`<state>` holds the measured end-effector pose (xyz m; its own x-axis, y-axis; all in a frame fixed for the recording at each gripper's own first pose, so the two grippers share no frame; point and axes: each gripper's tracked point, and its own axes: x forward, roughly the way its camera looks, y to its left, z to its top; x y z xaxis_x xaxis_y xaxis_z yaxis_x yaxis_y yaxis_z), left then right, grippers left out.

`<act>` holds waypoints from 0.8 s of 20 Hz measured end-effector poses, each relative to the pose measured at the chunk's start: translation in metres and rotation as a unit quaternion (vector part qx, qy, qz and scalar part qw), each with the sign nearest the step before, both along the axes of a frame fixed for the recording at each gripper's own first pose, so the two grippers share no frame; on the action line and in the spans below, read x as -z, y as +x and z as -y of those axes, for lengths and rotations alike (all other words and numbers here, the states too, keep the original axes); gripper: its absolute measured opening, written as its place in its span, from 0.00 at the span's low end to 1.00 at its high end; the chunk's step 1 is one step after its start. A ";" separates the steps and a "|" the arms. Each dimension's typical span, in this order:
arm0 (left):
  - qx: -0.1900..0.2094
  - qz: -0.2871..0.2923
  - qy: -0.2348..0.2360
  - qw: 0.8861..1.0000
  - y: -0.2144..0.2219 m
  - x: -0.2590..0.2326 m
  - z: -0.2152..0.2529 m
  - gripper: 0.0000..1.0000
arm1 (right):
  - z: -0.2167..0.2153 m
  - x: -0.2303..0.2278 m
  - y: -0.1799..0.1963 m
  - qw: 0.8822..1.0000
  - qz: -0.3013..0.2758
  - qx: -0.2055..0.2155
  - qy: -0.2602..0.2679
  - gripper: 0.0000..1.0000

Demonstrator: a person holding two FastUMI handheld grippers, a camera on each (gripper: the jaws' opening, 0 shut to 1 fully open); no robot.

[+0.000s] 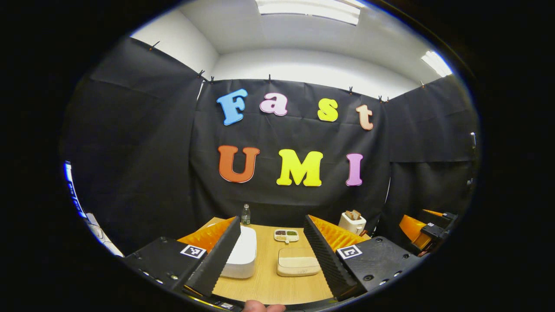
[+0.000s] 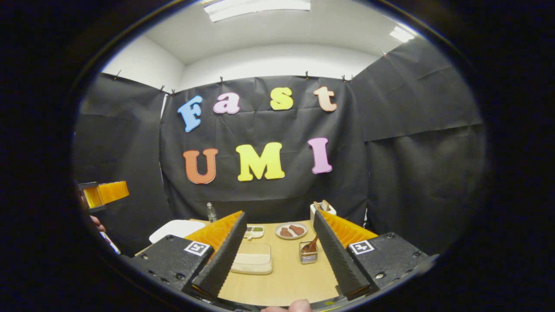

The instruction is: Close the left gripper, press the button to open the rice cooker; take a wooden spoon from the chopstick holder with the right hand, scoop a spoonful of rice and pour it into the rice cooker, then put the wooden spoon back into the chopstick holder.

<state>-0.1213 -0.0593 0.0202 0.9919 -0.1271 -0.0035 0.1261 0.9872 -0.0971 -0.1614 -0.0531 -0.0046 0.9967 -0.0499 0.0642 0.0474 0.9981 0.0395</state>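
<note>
Nothing done yet, by the look of it. Left gripper (image 1: 271, 255) spread wide at the bottom of the left gripper view, holding nothing, well above the wooden table (image 1: 264, 286). Rice cooker (image 1: 239, 253), white and flat-lidded, lower centre-left of that view, partly behind the left finger; lid down, so button presumably not yet pressed. Button itself too small to pick out. Rice container (image 1: 298, 265), a pale shallow box, just right of the cooker at lower centre; a small divided tray (image 1: 286, 235) farther back, a bottle (image 1: 246, 214) behind the cooker, a toaster (image 1: 352, 222) at lower right.

Right gripper (image 2: 277, 255) likewise spread at the bottom of the right gripper view, empty, raised over the table. Chopstick holder (image 2: 308, 253), a small clear cup at lower centre-right, between the fingers, with the wooden spoon (image 2: 311, 245) standing in it, leaning. Plate (image 2: 291, 230) just behind it.

Left to do, judging from this: press the left fingers together, push the button, lift the spoon, scoop, pour, return the spoon. Whole sequence ahead.
</note>
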 end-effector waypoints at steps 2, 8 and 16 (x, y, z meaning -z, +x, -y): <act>0.003 -0.005 0.002 1.000 -0.019 0.005 0.009 0.94 | 0.007 0.012 -0.015 1.000 -0.002 -0.001 -0.005 1.00; -0.012 -0.033 -0.014 0.999 -0.036 0.020 0.008 0.94 | 0.018 0.014 -0.033 1.000 -0.014 0.021 0.007 1.00; -0.017 -0.013 -0.008 1.000 -0.036 0.014 -0.005 0.94 | 0.010 0.017 -0.031 1.000 -0.013 0.018 -0.003 0.99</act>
<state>-0.1569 -0.0540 0.0067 0.9953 -0.0930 -0.0282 0.0891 0.9893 -0.1159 -0.1922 -0.0628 -0.0213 0.9956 -0.0853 0.0396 0.0841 0.9959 0.0323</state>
